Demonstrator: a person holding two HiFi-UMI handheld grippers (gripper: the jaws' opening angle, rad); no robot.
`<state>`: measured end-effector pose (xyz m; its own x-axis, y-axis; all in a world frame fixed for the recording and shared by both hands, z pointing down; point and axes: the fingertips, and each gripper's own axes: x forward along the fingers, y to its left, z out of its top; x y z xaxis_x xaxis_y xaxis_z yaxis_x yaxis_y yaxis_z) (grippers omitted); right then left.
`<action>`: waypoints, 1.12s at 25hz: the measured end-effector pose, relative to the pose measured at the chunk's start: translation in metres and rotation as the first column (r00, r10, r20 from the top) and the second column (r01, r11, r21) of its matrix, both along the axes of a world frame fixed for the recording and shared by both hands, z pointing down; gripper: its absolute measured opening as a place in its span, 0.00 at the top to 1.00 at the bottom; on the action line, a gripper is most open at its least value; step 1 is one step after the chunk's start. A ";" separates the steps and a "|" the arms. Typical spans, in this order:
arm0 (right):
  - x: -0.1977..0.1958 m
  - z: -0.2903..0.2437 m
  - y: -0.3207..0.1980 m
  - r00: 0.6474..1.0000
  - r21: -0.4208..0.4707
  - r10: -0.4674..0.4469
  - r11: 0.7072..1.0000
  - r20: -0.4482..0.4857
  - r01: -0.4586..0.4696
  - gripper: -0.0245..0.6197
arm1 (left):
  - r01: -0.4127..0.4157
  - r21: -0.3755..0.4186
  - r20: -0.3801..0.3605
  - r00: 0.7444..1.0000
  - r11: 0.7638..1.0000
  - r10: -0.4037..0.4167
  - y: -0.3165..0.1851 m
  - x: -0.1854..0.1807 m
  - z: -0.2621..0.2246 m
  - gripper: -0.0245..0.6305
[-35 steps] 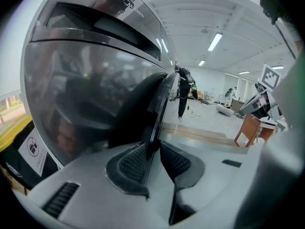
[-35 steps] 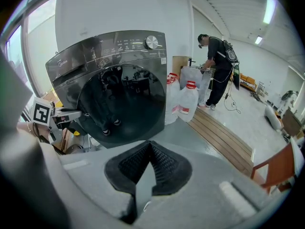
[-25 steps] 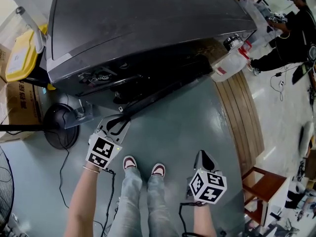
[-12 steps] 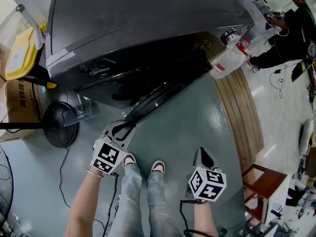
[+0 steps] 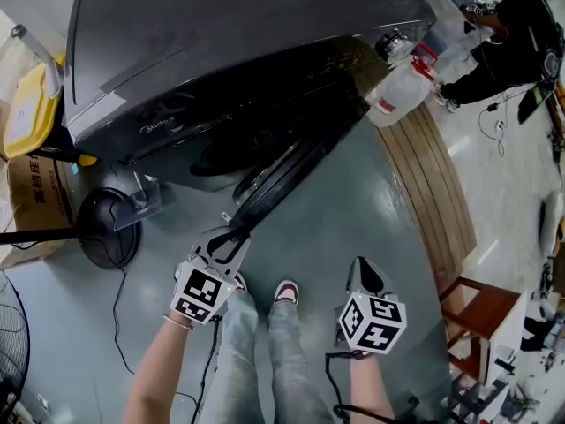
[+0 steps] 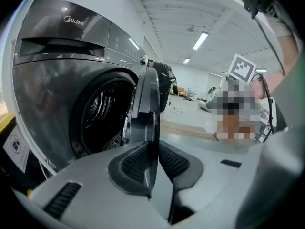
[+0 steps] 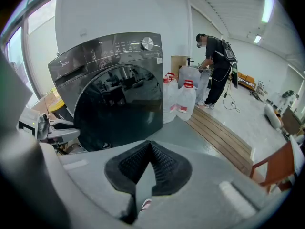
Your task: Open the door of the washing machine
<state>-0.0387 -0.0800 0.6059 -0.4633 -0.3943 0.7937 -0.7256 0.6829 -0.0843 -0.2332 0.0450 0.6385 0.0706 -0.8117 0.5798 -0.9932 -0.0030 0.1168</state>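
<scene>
A dark grey front-loading washing machine [image 5: 229, 42] fills the upper head view. Its round door [image 5: 282, 179] stands swung partway out from the front. My left gripper [image 5: 231, 234] is shut on the door's free edge; in the left gripper view the thin door rim [image 6: 147, 99] runs up between the two pads of the left gripper [image 6: 151, 163], with the open drum [image 6: 97, 113] to its left. My right gripper [image 5: 364, 276] hangs apart, lower right, over the floor. The right gripper view shows the right gripper [image 7: 151, 163] shut on nothing, facing the door's glossy outer face [image 7: 121, 106].
A fan base [image 5: 106, 228], a cardboard box [image 5: 31, 193] and a yellow container [image 5: 26, 104] stand left of the machine. White jugs [image 5: 402, 95] and a wooden floor strip [image 5: 441, 193] lie to the right, a wooden chair [image 5: 477, 316] at lower right. A person [image 5: 512, 42] works far right.
My left gripper has drawn back toward my feet with the door edge in it, and the door has swung wider from the machine. The right gripper has stayed put.
</scene>
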 end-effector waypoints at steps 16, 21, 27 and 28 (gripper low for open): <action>0.035 0.007 -0.005 0.996 -0.027 0.088 0.996 0.014 -0.088 0.95 | -0.067 -0.038 -0.080 0.995 0.997 0.064 -0.010 0.062 -0.002 0.85; 0.050 0.011 -0.009 0.993 -0.034 0.118 0.993 0.015 -0.117 0.95 | -0.084 -0.039 -0.096 0.992 0.996 0.080 -0.015 0.080 -0.001 0.85; 0.073 0.013 -0.014 0.988 -0.039 0.156 0.987 0.016 -0.155 0.95 | -0.081 -0.040 -0.131 0.989 0.996 0.075 -0.023 0.105 -0.001 0.85; 0.077 0.013 -0.015 0.987 -0.039 0.163 0.986 0.016 -0.162 0.95 | -0.082 -0.040 -0.134 0.988 0.996 0.076 -0.025 0.109 -0.001 0.84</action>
<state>0.0387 -0.0948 0.6191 -0.4106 -0.4355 0.8011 -0.8247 0.5522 -0.1225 -0.1239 0.0201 0.6378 0.2120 -0.7735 0.5972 -0.9658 -0.0723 0.2491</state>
